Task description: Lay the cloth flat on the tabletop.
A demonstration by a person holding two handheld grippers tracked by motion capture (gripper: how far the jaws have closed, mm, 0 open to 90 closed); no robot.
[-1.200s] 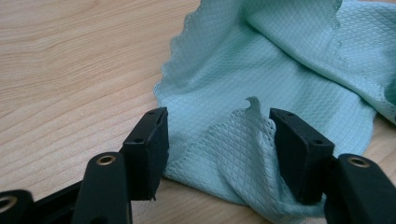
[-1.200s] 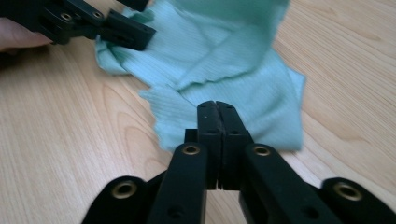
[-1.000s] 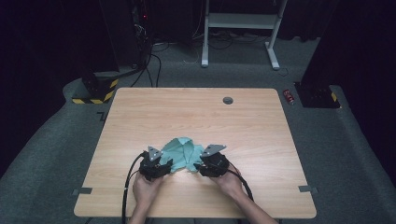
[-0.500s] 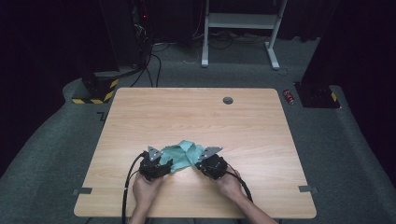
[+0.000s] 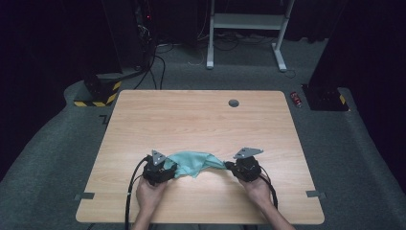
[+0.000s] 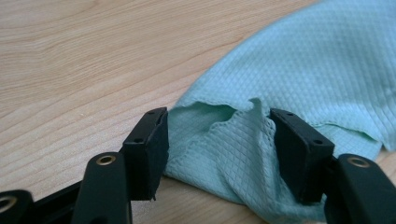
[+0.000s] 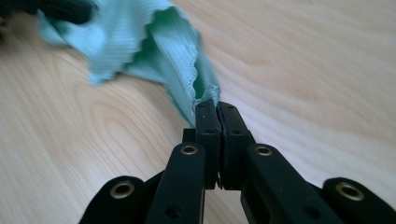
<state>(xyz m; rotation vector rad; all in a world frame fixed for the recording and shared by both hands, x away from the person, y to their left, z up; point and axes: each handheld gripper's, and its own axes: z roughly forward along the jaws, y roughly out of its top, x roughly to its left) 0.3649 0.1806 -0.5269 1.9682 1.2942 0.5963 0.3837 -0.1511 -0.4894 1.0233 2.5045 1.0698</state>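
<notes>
High view shows my left claw [image 5: 168, 168] and right claw [image 5: 230, 166] low on the bench [image 5: 201, 120], near its front edge, with the teal cloth [image 5: 194, 163] stretched in a band between them. Left gripper view has my jaws standing well apart with a bunched fold of the cloth [image 6: 289, 84] lying between them on the wood, its edge brushing the inner faces, though I cannot tell that they press it. Right gripper view shows my jaws, which have just been closing, pinched tight on a corner of the cloth [image 7: 177, 51], which runs taut away toward the other claw.
</notes>
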